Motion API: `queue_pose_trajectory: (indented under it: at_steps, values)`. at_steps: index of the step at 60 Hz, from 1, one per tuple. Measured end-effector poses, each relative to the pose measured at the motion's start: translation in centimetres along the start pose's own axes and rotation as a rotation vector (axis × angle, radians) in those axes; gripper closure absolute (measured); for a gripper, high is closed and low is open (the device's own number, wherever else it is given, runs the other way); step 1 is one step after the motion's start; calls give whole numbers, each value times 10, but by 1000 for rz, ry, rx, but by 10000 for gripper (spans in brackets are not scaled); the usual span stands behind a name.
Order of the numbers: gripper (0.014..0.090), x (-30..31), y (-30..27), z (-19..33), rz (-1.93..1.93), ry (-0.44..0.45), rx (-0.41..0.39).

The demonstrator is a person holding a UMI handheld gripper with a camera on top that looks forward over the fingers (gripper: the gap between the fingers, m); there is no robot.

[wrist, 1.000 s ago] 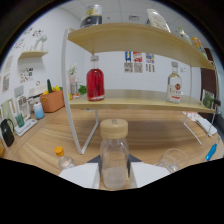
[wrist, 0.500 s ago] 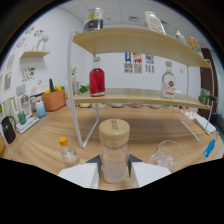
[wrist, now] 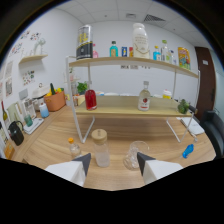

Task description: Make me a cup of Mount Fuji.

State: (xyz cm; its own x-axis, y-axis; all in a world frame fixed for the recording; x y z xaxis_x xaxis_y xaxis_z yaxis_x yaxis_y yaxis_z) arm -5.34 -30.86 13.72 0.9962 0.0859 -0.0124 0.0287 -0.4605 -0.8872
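Fingers of your gripper (wrist: 113,161) now spread, you've released the cork-lidded clear jar (wrist: 100,148) beside the clear glass (wrist: 135,155), so fetch ingredients next.

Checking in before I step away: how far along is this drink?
Early. Done: the jar with the wooden lid stands on the counter beside the empty glass. In hand: nothing; the gripper is open. Left: the red bottle sits unpoured on the shelf.
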Motion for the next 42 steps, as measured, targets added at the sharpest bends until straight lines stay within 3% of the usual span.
queue_pose_trajectory:
  at_steps: [10, 19, 31, 42]
  values:
    - [195, 32, -16, -35, -2, 69, -87]
    - [189, 43, -82, -63, 6, 83, -87]
    - [181, 62, -199, -76, 9, 117, 20]
    - [181, 68, -286, -54, 38, 83, 135]
